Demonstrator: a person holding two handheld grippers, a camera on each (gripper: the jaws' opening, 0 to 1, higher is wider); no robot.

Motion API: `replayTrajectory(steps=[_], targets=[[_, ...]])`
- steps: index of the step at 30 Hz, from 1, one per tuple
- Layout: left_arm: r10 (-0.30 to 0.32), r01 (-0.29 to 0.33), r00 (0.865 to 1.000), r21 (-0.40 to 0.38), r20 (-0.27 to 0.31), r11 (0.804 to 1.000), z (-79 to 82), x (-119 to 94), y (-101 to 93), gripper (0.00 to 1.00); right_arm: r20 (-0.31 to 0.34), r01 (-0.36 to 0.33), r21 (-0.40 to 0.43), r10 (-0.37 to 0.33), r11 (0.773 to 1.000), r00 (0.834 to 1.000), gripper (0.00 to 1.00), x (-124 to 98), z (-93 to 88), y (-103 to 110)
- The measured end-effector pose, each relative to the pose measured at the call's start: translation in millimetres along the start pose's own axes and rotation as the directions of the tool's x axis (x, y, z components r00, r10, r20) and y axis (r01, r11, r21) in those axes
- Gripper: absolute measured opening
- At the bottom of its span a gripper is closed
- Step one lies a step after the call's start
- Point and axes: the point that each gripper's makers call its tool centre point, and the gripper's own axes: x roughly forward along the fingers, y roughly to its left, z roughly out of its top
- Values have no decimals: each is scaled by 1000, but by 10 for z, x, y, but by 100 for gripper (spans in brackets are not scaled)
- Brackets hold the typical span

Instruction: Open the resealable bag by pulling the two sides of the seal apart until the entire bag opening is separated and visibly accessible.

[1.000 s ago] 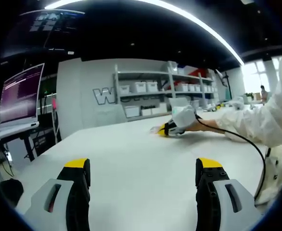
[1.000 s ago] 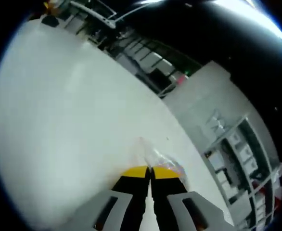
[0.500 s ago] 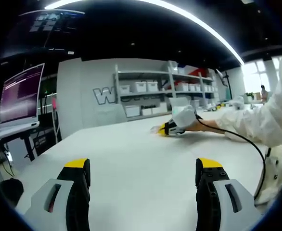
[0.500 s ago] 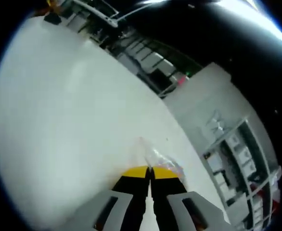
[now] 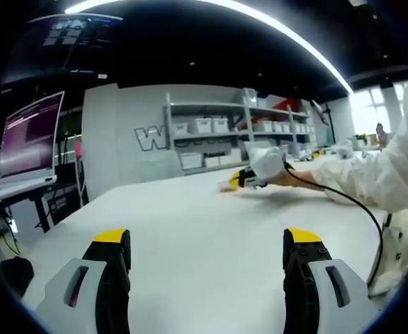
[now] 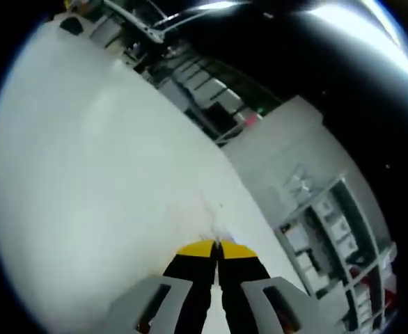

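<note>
Fingers (image 6: 216,245) pinch the clear bag (image 6: 207,212) (blurred); shelves (image 5: 221,132) behind table (image 5: 190,229).

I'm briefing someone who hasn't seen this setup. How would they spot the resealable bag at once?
Start at the big white table and follow the white sleeve across it to the right gripper. The resealable bag is the clear, crinkled film pinched between that gripper's shut yellow tips, the only see-through thing there.
</note>
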Motion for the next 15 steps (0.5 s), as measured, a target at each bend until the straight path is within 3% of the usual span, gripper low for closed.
replayTrajectory(steps=[15], targets=[[-4,4,1000,9,6,1000,45,-5,-8,90,45,78,6,-78,997,996,0,-176,204,-270]])
